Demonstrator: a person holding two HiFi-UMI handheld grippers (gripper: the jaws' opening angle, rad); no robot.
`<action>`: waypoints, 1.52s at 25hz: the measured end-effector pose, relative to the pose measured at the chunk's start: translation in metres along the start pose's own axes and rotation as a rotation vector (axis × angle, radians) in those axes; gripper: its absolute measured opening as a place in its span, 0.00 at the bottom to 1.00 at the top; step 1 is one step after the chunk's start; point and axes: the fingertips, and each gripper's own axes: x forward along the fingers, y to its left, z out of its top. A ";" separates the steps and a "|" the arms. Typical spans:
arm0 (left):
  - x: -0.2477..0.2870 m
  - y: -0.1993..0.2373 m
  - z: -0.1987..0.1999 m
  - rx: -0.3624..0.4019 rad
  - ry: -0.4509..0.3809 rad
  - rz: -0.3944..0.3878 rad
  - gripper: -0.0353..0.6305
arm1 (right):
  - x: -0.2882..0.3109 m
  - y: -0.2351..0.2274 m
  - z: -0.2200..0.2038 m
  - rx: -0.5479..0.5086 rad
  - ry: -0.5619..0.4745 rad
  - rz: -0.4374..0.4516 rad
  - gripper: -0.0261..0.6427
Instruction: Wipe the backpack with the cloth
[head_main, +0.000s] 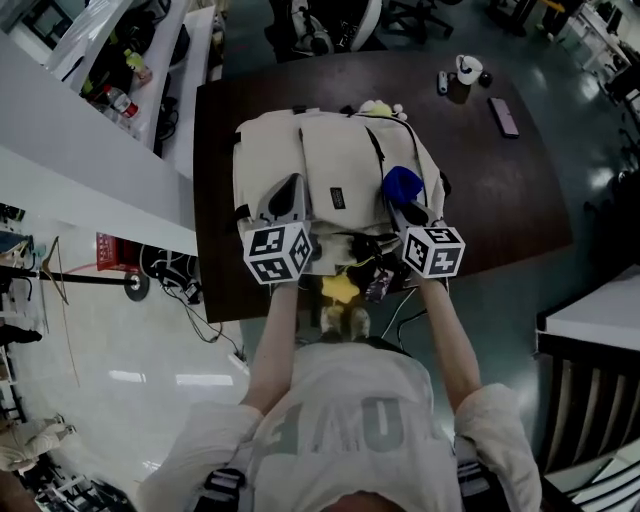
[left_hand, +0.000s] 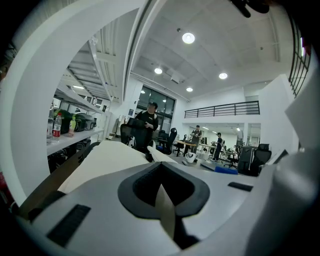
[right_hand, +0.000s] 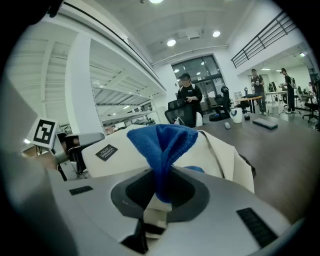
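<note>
A cream backpack (head_main: 340, 170) lies flat on the dark brown table (head_main: 500, 190). My right gripper (head_main: 403, 203) hovers at the bag's right side, shut on a bunched blue cloth (head_main: 402, 183). In the right gripper view the cloth (right_hand: 162, 145) sticks up out of the right gripper (right_hand: 159, 197), with the backpack (right_hand: 125, 150) just beyond it. My left gripper (head_main: 290, 190) rests over the bag's left side. In the left gripper view the left gripper (left_hand: 162, 200) has its jaws together in a thin cream wedge, and the backpack (left_hand: 110, 155) stretches ahead.
On the far right of the table lie a phone (head_main: 503, 116), a white cup (head_main: 466, 70) and a small dark remote (head_main: 442, 82). A yellow star charm (head_main: 340, 288) hangs at the table's near edge. Office chairs (head_main: 320, 25) stand behind; a shelf with bottles (head_main: 118, 100) runs along the left.
</note>
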 end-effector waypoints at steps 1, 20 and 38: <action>0.000 0.000 0.000 -0.001 -0.001 -0.001 0.06 | -0.005 0.003 -0.005 0.007 0.000 0.000 0.11; -0.001 -0.001 0.001 0.003 -0.009 0.005 0.06 | -0.046 0.007 -0.007 0.056 -0.027 -0.001 0.11; -0.003 -0.004 -0.002 0.013 0.007 -0.031 0.06 | 0.121 -0.072 0.164 -0.196 -0.126 -0.075 0.11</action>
